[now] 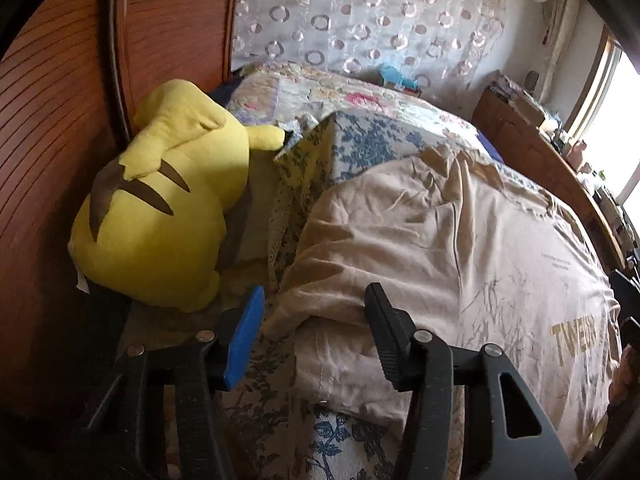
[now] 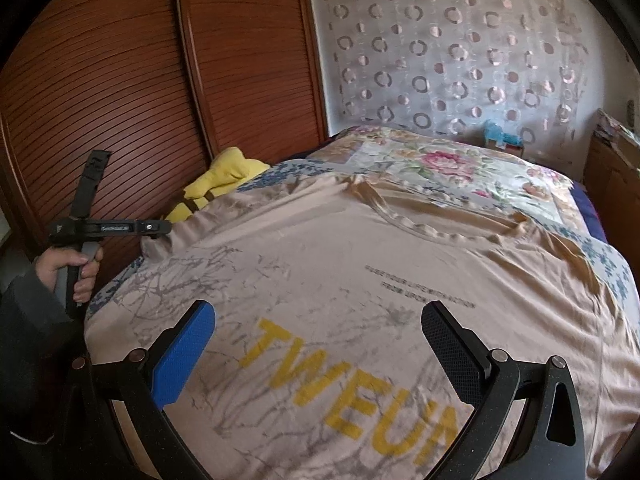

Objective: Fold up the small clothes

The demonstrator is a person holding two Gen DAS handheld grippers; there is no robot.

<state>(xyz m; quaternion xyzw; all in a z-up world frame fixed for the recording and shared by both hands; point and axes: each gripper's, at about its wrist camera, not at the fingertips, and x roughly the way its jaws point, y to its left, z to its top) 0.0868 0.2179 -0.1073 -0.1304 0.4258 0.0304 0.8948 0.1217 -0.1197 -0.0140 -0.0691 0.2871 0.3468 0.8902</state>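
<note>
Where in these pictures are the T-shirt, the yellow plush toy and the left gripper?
T-shirt (image 2: 360, 280): right wrist view, on the chest above the yellow lettering.
Plush toy (image 1: 160, 216): left wrist view, on its yellow back.
Left gripper (image 1: 312, 320): left wrist view, midway between its open fingers, at the sleeve.

Yellow print on the beige T-shirt

The T-shirt (image 2: 320, 264) carries large yellow capitals reading "TWEU", with the rest of the word cut off by the picture edge. In the left wrist view the same word shows only as "TWE". Two lines of small dark print sit above it, too blurred to read.
</note>
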